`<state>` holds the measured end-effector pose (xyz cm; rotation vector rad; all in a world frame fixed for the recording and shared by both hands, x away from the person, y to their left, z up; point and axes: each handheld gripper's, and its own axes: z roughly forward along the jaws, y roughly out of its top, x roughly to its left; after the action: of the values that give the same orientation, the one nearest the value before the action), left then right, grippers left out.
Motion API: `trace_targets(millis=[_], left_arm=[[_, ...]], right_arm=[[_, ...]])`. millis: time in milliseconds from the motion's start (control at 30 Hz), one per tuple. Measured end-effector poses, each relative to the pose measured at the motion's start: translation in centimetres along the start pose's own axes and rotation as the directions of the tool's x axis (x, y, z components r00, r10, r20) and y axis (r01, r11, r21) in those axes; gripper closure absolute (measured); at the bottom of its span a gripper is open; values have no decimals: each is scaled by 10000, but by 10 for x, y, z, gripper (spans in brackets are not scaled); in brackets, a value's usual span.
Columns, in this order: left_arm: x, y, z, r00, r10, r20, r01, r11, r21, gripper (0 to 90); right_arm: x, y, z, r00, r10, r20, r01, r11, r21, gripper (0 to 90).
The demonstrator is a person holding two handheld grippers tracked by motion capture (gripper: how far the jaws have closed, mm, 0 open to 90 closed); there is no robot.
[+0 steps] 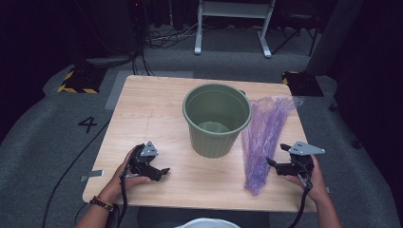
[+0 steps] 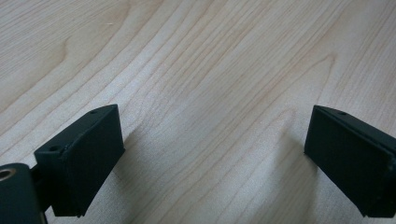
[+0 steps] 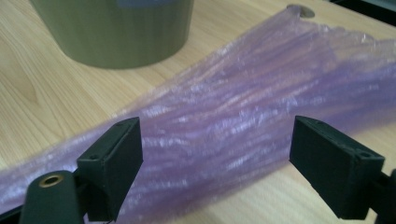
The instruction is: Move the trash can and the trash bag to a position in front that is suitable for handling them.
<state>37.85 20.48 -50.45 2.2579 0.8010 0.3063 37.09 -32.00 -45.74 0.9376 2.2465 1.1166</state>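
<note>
Right gripper (image 1: 280,156), jaws spread, faces the flat purple bag (image 1: 264,137) beside the green bin (image 1: 217,119), presumably for pickup; left gripper (image 1: 159,172) rests spread-jawed on bare table (image 1: 142,109).

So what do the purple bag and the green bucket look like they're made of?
The crumpled purple bag looks like thin translucent plastic film: glossy, creased lengthwise, with the tabletop's tone showing through. The round olive-green bucket seems to be rigid moulded plastic, matte, with fine vertical ribs on its wall.
</note>
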Motion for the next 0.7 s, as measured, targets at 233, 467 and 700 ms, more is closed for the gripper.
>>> trace_targets(millis=[233,467,700], left_arm=[[0,0,0,10000,-11,-7,11,10000,11,45],[0,-1,-1,10000,-2,11,2,10000,-10,45],[0,-1,-1,10000,-2,13,2,10000,-12,45]], right_arm=[[7,28,11,9981,-469,-402,463,9988,-148,160],[18,53,33,9917,-804,-1002,774,9964,-338,163],[31,69,49,9842,-1239,-1266,1200,9920,-386,199]])
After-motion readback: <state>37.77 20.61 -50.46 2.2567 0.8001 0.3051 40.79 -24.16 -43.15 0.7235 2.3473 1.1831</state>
